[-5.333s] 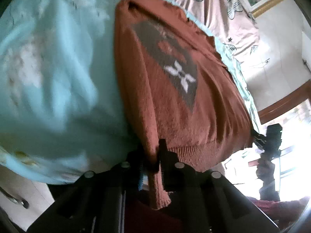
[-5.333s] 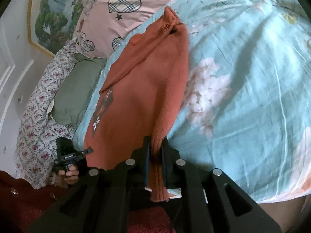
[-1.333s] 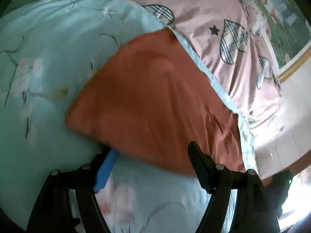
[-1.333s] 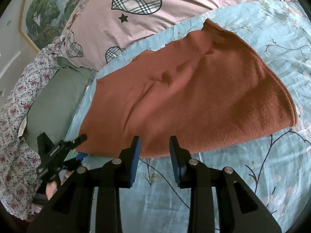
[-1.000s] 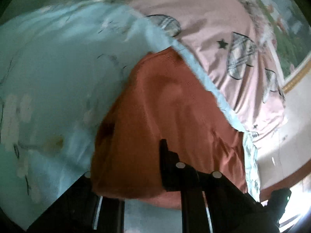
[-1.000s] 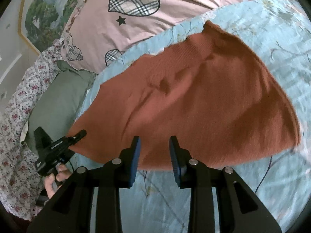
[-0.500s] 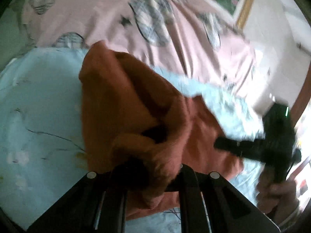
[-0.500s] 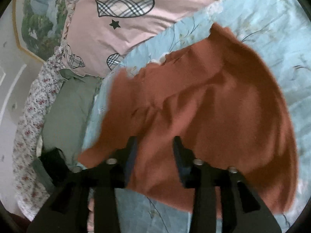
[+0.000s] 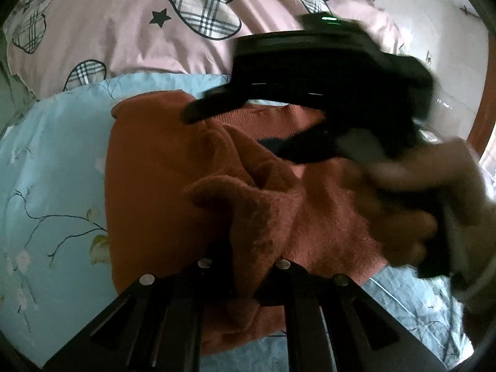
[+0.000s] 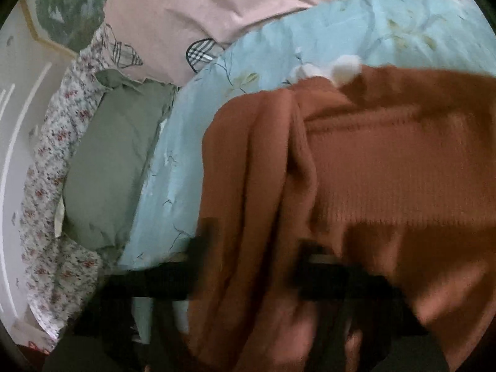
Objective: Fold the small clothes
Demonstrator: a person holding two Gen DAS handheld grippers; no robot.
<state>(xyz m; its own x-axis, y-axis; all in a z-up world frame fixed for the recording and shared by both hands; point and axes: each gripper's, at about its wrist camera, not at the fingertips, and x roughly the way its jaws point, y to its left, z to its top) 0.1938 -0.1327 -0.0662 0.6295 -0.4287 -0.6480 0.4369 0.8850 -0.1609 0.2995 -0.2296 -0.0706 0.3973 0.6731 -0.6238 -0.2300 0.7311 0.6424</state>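
A rust-orange knit sweater [image 9: 161, 167] lies folded and bunched on the light blue floral bedsheet [image 9: 46, 161]. My left gripper [image 9: 245, 274] is shut on a bunched fold of the sweater and holds it raised. In the left wrist view the right gripper [image 9: 279, 130], blurred and black, reaches over the sweater's far ribbed edge with the person's hand behind it. In the right wrist view the sweater [image 10: 387, 179] fills the frame and drapes between the blurred fingers of my right gripper [image 10: 254, 260]; whether the jaws are closed cannot be told.
A pink quilt with plaid hearts [image 9: 173, 21] lies at the head of the bed. A green pillow [image 10: 105, 167] and a flowered sheet [image 10: 46, 201] lie at the bed's left side. A framed picture [image 10: 59, 9] hangs on the wall.
My left gripper closed on the sweater's near edge and carried it up and across. My right gripper moved in low over the sweater, which now bunches around it.
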